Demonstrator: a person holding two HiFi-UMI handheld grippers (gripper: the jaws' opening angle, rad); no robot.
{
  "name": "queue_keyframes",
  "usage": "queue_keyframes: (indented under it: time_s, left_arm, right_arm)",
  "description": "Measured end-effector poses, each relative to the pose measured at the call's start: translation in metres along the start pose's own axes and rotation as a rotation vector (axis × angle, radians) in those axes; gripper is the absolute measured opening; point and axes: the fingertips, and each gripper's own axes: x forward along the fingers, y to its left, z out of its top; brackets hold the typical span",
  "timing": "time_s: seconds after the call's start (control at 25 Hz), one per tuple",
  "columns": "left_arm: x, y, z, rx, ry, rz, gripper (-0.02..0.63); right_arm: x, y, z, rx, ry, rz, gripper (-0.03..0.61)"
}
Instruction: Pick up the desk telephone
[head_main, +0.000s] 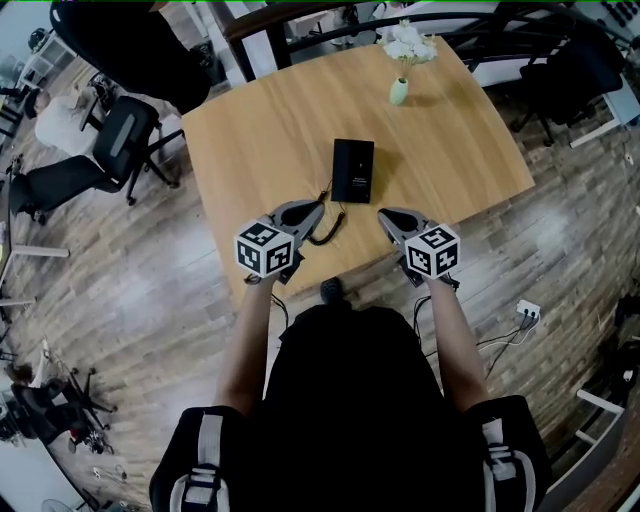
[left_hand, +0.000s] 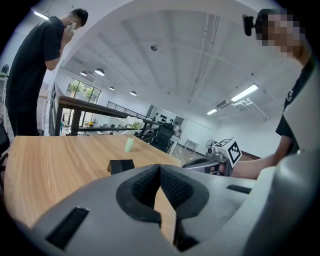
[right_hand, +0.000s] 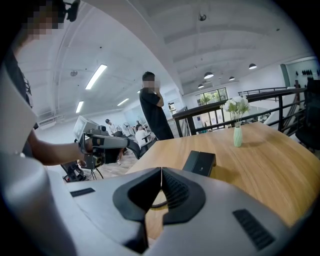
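A black desk telephone lies flat on the wooden table, with its coiled cord trailing toward the near edge. My left gripper hovers at the near table edge, just left of the cord, shut and empty. On the other side of the cord my right gripper sits shut with nothing in it. Both point toward the phone, short of it. In the left gripper view the phone lies ahead beyond the left gripper. From the right gripper the phone shows ahead to the right.
A small green vase with white flowers stands at the table's far side. Office chairs stand to the left, and a standing person is beyond the table's far end. A power strip with cables lies on the floor at right.
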Motion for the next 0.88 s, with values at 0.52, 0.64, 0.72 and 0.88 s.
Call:
queue_keyframes:
  time_s: [0.52, 0.64, 0.72, 0.88]
  left_arm:
    - [0.006, 0.026, 0.002, -0.014, 0.013, -0.033, 0.021]
    - [0.011, 0.031, 0.002, -0.027, 0.022, -0.036, 0.021]
    - [0.016, 0.036, 0.003, -0.035, 0.026, -0.034, 0.021]
    - [0.032, 0.047, 0.007, -0.052, 0.030, -0.030, 0.021]
  right_arm:
    - [0.018, -0.006, -0.003, 0.019, 0.020, -0.040, 0.023]
    - [0.020, -0.012, 0.001, 0.021, 0.024, -0.042, 0.023]
    - [0.023, -0.017, 0.001, 0.026, 0.030, -0.038, 0.023]
    - [0.030, -0.030, -0.002, 0.036, 0.052, -0.032, 0.023]
